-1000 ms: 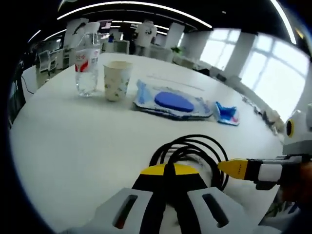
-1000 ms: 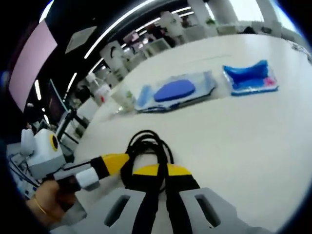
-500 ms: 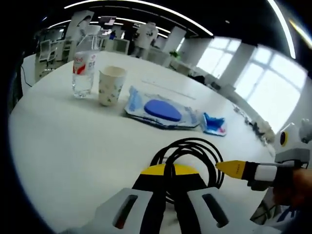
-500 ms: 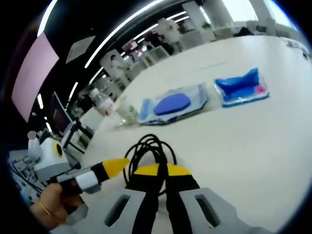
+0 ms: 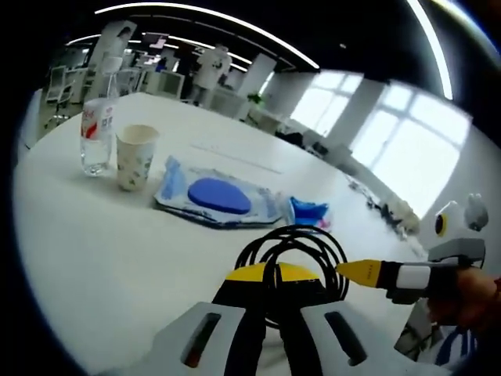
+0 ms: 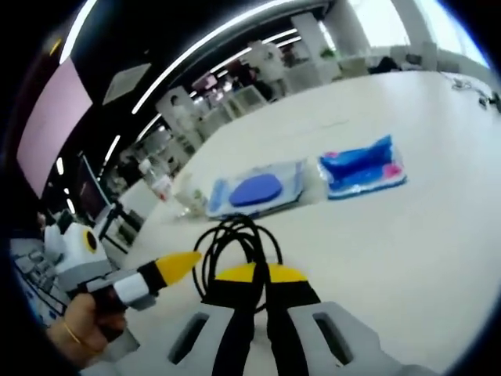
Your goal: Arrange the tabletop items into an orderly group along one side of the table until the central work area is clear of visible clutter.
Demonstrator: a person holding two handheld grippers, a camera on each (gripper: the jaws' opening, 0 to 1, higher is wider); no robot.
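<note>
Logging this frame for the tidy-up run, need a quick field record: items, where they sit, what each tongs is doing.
surface: white table
row along far side: water bottle, paper cup, wet-wipes pack with blue lid, small blue packet
near item: coiled black cable, lying on the table
left tongs: shut on coiled black cable, yellow tips together on the loops
right tongs: shut on coiled black cable from the other side
row contact: bottle and cup close together; touching or not, cannot tell

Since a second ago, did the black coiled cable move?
Cannot tell. The black coiled cable sits just beyond the left gripper's yellow tips as before; the white table shift is camera motion.
</note>
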